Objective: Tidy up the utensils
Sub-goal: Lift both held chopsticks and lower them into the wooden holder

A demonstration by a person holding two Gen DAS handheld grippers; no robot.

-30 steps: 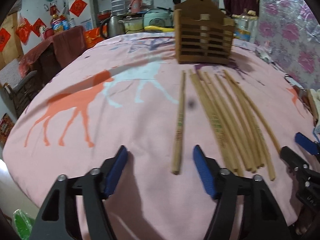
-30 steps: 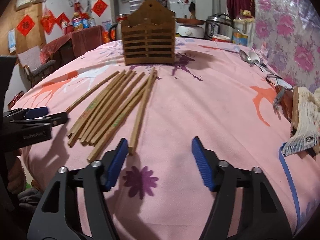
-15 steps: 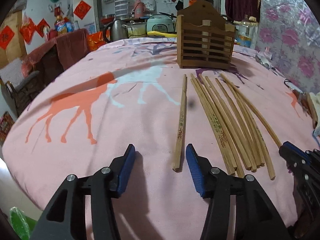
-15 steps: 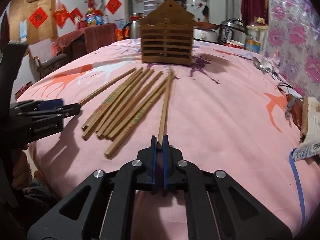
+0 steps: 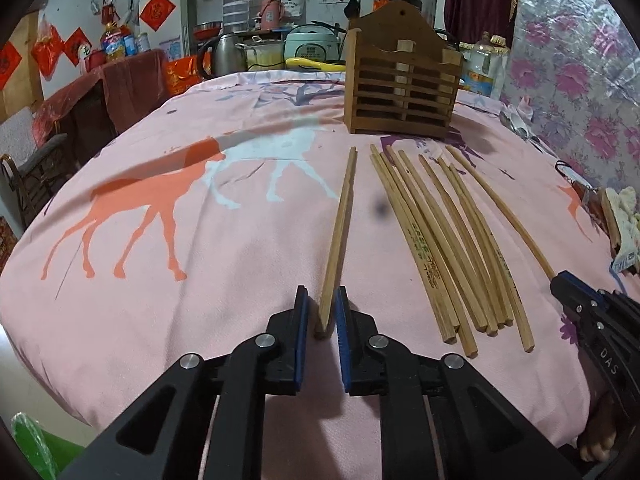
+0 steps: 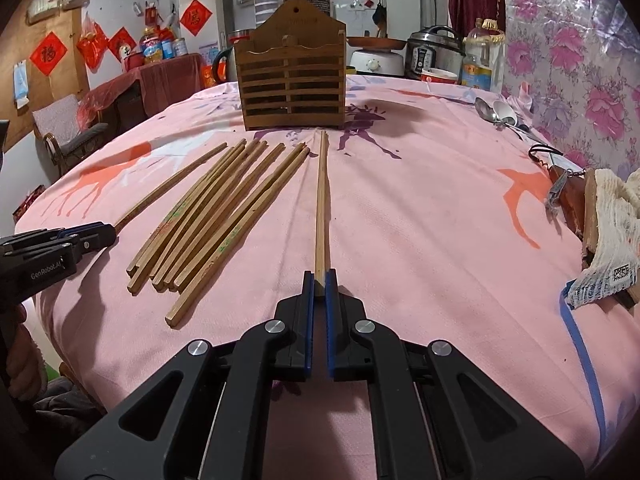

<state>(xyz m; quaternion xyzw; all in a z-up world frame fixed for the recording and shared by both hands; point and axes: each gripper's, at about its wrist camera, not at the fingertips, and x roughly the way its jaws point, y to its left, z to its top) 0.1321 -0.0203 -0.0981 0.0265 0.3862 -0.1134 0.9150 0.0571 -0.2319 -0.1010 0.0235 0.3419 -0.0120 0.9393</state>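
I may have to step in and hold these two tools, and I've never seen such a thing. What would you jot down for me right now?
Right gripper: shut on the rightmost chopstick, near end pinched.
Left gripper: closing around the leftmost chopstick; fingers not clearly pressing yet.
The other chopsticks lie bunched on the pink cloth.
Wooden holder stands behind them; no chopstick visible in it.
Left: lift both, drop them in the holder, repeat.

holder [image 6: 291, 80] interior hidden behind slats, cloth bundle [image 6: 612, 236] cut off at right edge
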